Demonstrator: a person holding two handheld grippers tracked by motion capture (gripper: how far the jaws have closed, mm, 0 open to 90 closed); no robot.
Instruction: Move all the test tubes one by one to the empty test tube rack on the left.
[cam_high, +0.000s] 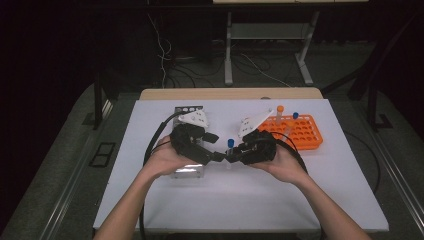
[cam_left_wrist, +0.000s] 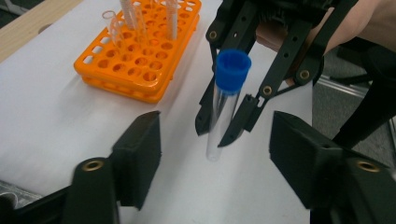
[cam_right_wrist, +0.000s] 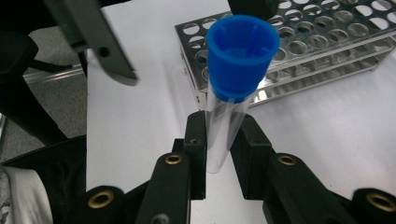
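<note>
Right hand-held gripper (cam_right_wrist: 219, 140): clamped on the lower part of the clear tube (cam_right_wrist: 224, 126), which stands about upright between its pads, blue cap (cam_right_wrist: 242, 56) on top.
Left hand-held gripper (cam_left_wrist: 215, 140): jaws apart with nothing between the pads; the tube stands ahead of them and is not touched by either pad.
Tube position: held above the white tabletop (cam_high: 250, 195), between the steel rack (cam_right_wrist: 317, 51) and the orange rack (cam_high: 297, 132), with the steel rack just beside it in the right gripper view.
Likely step: a handover or a cap grab, judging from how the left jaws face the tube.
Risk, off-centre closing: if the left pads meet the glass unevenly, one pad could push the tube sideways and tilt it in the right grip, since that grip sits low on the tube.
Risk, early release: should the right jaws let go before the left pads press firmly, the smooth tube could slip down onto the tabletop and roll.
Risk, cap: a pinch on the cap alone might loosen or pull it off rather than carry the tube.
Risk, collision: the two sets of jaws stand near each other around the tube; a crossed approach could knock linkages together and jolt it.
Risk, neighbours: a swing toward the orange rack could strike the capped tubes (cam_high: 280, 112) standing there.
</note>
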